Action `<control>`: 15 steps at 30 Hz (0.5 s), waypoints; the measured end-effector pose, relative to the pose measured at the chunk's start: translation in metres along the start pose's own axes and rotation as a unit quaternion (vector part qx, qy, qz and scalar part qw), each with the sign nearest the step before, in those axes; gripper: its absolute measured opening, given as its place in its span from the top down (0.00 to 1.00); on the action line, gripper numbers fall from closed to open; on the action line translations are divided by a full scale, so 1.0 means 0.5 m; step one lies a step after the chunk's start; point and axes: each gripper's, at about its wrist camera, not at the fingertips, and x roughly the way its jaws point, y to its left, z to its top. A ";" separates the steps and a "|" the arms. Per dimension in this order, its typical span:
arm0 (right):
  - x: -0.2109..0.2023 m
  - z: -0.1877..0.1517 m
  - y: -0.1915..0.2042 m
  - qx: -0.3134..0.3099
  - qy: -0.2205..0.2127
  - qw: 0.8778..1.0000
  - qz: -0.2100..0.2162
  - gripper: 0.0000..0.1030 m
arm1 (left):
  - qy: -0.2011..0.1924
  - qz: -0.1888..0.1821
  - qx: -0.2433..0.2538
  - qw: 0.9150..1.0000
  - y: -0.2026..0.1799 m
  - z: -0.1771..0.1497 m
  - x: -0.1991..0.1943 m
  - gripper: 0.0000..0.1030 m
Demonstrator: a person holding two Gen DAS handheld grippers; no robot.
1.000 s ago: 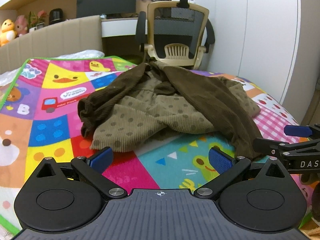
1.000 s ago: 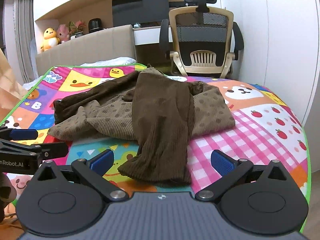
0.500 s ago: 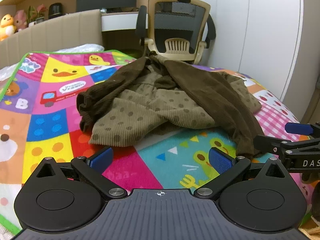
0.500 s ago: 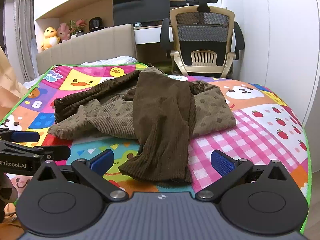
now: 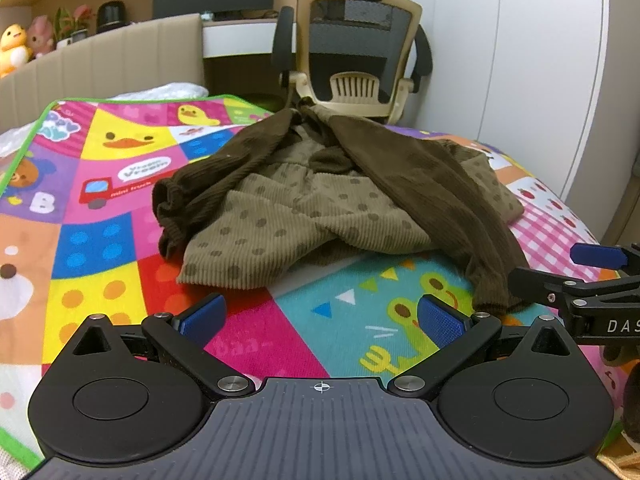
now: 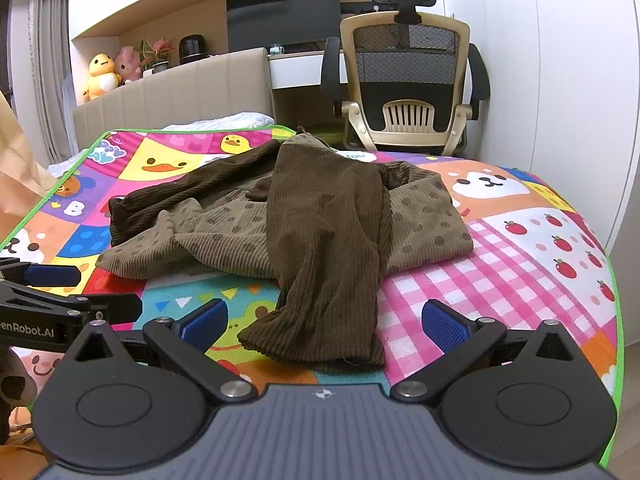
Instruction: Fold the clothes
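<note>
A crumpled corduroy garment (image 5: 320, 208) lies on a colourful play mat (image 5: 100, 240), olive with dark dots on the body and with dark brown sleeves. One brown sleeve (image 6: 324, 280) hangs toward me in the right wrist view, its cuff just ahead of my right gripper (image 6: 324, 320). That gripper is open and holds nothing. My left gripper (image 5: 320, 314) is also open, a short way before the garment's near hem. Each gripper shows at the edge of the other's view, the right gripper (image 5: 592, 280) on the right and the left gripper (image 6: 48, 296) on the left.
A beige mesh office chair (image 6: 408, 84) stands behind the mat's far edge. A padded headboard (image 6: 172, 96), a desk with a monitor (image 6: 284, 16) and plush toys (image 6: 102, 74) lie beyond. White wardrobe doors (image 5: 540, 60) rise on the right. The mat's right edge (image 6: 616, 320) drops off.
The left gripper has edged a little closer to the garment and tilted down slightly. The right gripper has barely moved. Both stay open.
</note>
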 end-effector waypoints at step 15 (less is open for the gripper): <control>0.000 -0.003 -0.001 0.002 0.002 1.000 0.004 0.00 | 0.009 0.000 -0.001 1.000 -0.001 -0.003 0.004 0.00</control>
